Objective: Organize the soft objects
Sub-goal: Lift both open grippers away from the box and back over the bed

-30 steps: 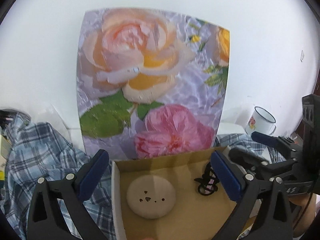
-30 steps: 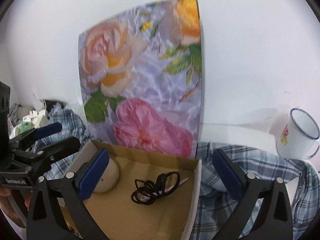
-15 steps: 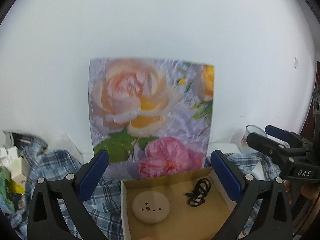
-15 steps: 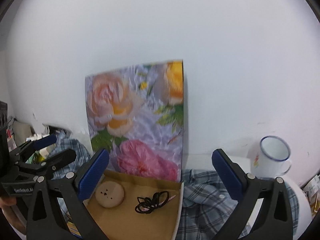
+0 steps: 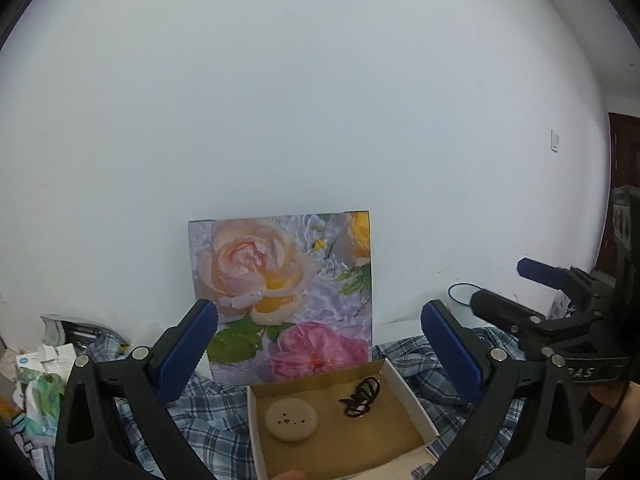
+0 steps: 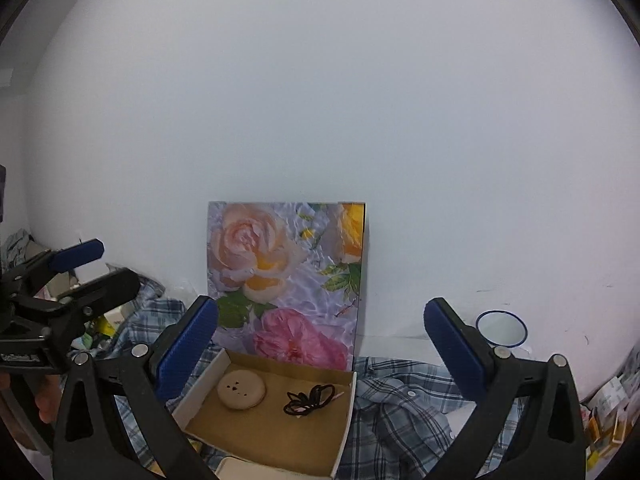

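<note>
An open cardboard box (image 5: 408, 390) (image 6: 200, 384) lies on a blue plaid shirt (image 5: 212, 408) (image 6: 400, 408). Inside it rest a round beige pad (image 5: 291, 419) (image 6: 241, 390) and a tangle of black cord (image 5: 361, 396) (image 6: 310, 398). My left gripper (image 5: 320, 344) hangs open above and in front of the box, nothing between its fingers; it also shows at the left of the right wrist view as the left gripper (image 6: 86, 268). My right gripper (image 6: 322, 344) is open and empty too, seen at the right as the right gripper (image 5: 516, 288).
A flower-printed board (image 5: 286, 296) (image 6: 292, 280) leans against the white wall behind the box. A white enamel mug (image 6: 502, 328) (image 5: 464, 300) stands at the right. Packets and papers (image 5: 36, 372) are piled at the far left, small boxes (image 6: 612, 408) at the far right.
Both grippers have pulled back and upward from the box, so the box and flower board look smaller and lower. Both stay open and empty.
</note>
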Demonstrator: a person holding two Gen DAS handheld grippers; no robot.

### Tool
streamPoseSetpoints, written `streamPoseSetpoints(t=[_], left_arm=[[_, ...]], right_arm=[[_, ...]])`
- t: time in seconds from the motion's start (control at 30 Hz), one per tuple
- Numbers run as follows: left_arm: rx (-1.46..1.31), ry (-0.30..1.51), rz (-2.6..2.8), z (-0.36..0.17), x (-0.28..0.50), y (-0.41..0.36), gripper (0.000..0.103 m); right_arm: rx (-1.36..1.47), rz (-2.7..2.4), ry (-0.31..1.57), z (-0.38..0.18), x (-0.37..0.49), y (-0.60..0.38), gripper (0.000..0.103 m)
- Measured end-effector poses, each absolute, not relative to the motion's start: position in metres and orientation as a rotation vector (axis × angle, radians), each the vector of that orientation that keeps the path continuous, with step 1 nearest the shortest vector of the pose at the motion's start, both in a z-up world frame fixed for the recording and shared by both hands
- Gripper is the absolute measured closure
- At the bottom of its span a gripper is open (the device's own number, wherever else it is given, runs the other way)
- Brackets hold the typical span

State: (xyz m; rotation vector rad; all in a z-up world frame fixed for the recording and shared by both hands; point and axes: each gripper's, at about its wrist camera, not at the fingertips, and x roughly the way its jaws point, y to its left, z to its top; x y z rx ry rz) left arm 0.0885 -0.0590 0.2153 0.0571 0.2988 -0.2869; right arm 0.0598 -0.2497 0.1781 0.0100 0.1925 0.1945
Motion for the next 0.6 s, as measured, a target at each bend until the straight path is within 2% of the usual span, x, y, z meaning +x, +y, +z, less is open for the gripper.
streamPoseSetpoints(t=[0.27, 0.6], left_arm=[[0.049, 0.296, -0.3, 0.206, 0.048, -0.05, 0.0], [0.138, 0.216, -0.304, 0.165, 0.0, -0.046, 0.0]], right_arm=[[0.016, 0.234, 0.177, 0.163, 0.019, -0.246, 0.0], [0.061, 0.326, 0.145, 0.118, -0.008, -0.254, 0.0]])
